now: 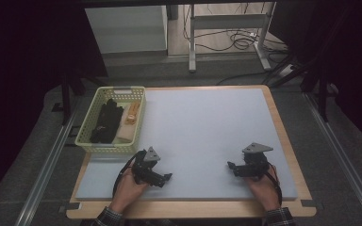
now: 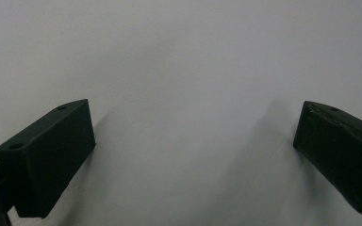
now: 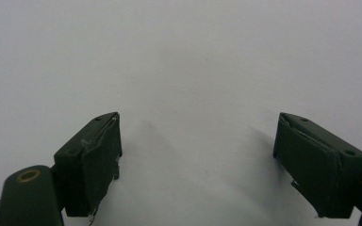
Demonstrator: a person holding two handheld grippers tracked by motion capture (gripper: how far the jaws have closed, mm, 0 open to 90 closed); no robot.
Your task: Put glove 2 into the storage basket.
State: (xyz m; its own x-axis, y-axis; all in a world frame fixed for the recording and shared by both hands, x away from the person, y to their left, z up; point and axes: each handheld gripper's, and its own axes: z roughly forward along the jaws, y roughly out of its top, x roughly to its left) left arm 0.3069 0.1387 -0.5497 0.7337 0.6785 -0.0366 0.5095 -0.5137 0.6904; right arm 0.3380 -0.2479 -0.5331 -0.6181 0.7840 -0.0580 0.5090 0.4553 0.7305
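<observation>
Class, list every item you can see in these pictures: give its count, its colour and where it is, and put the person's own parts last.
basket: one, pale yellow-green mesh, at the mat's far left edge.
black item: one, black, inside the basket's left part; what it is cannot be told.
orange item: one, orange, inside the basket by its right wall.
cream item: one, cream, in the basket's near right corner.
mat: one, pale grey, covering the table.
table: one, light wood, showing around the mat.
left gripper: one, black, on the near left mat, jaws apart.
right gripper: one, black, on the near right mat, jaws apart.
hands: two, bottom edge, one holding each gripper.
</observation>
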